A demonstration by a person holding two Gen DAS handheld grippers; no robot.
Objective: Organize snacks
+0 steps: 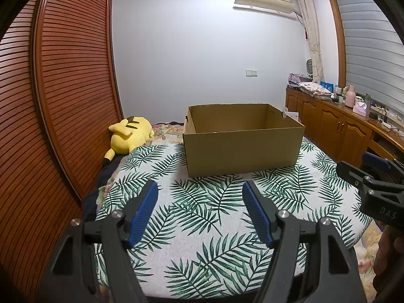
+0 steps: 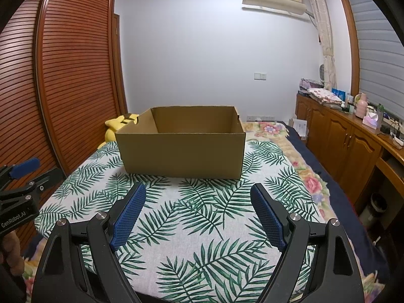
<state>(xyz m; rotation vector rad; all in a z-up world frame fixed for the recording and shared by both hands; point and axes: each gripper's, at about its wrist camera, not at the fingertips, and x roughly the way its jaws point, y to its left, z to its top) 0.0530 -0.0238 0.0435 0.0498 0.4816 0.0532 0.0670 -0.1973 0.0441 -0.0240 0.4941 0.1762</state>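
An open brown cardboard box [image 1: 242, 149] stands on a leaf-patterned cloth [image 1: 202, 217], ahead of both grippers; it also shows in the right wrist view [image 2: 181, 154]. Its floor is mostly hidden by its front wall, and no snacks are visible. My left gripper [image 1: 200, 189] is open and empty, low over the cloth, short of the box. My right gripper [image 2: 198, 192] is open and empty, also short of the box. The right gripper shows at the right edge of the left wrist view [image 1: 373, 184], and the left gripper shows at the left edge of the right wrist view [image 2: 22, 176].
A yellow plush toy [image 1: 130, 132] lies left of the box by the slatted wooden wardrobe [image 1: 63, 88]. A wooden sideboard [image 2: 353, 136] with bottles, cloths and cables runs along the right wall. A floral blanket [image 2: 310, 176] lies beyond the cloth's right edge.
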